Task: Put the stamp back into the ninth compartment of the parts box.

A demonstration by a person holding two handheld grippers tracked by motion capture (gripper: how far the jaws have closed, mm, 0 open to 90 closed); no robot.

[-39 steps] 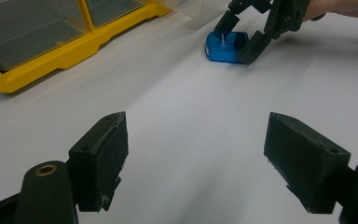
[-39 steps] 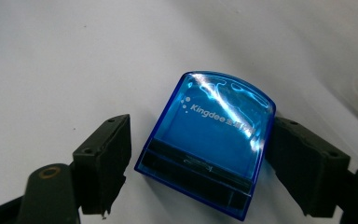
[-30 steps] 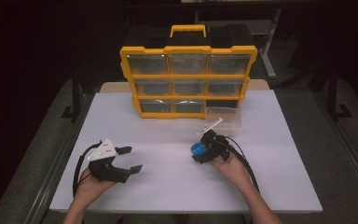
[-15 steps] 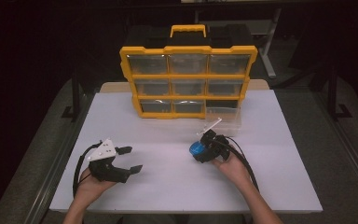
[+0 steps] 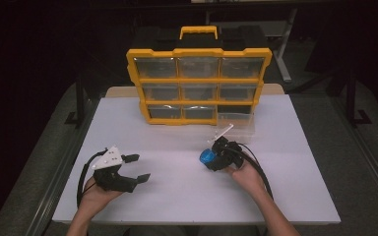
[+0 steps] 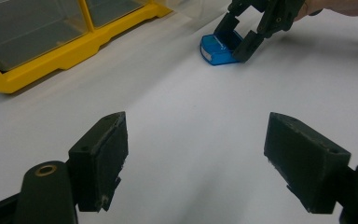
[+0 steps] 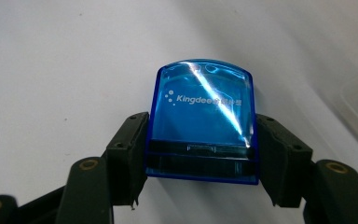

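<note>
Two fingers of the right gripper (image 7: 200, 158) have just been closing and now pinch the blue box (image 7: 201, 119) lying on the tabletop (image 5: 187, 196). Grasping looks done; lifting comes next. Left gripper (image 6: 214, 163) rests, fingers spread.

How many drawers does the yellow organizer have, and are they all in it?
9. The yellow organizer has three rows of three slots. Eight clear drawers sit in it. The ninth, a clear drawer, lies on the white table below the empty bottom-right slot.
</note>
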